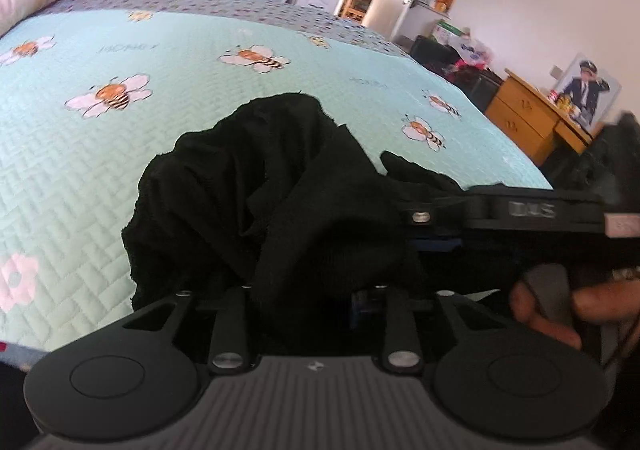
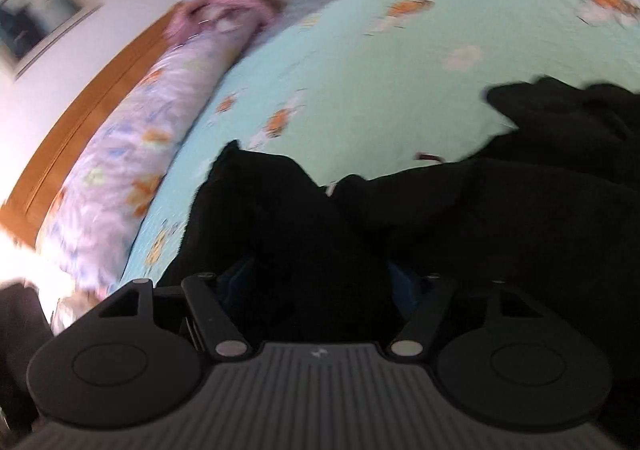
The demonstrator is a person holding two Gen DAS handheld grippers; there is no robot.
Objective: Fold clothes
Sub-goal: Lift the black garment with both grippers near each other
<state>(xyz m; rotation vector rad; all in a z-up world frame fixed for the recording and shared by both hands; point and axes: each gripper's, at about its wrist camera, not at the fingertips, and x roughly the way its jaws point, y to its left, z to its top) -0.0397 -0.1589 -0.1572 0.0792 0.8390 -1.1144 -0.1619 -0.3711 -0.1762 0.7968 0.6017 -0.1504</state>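
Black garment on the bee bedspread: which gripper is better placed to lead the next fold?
Probably the left. The black garment bunches up from the left gripper, with open bedspread ahead to lay it on. The right gripper view is motion-blurred, its fingers buried in cloth.

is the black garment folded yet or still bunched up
Bunched up, not folded: the black garment sits in a crumpled heap with irregular creases on the bee-print bedspread.

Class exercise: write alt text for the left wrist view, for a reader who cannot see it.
A crumpled black garment lies bunched on a mint-green bee-print bedspread, draped over the left gripper, hiding its fingertips. The right gripper reaches in from the right.
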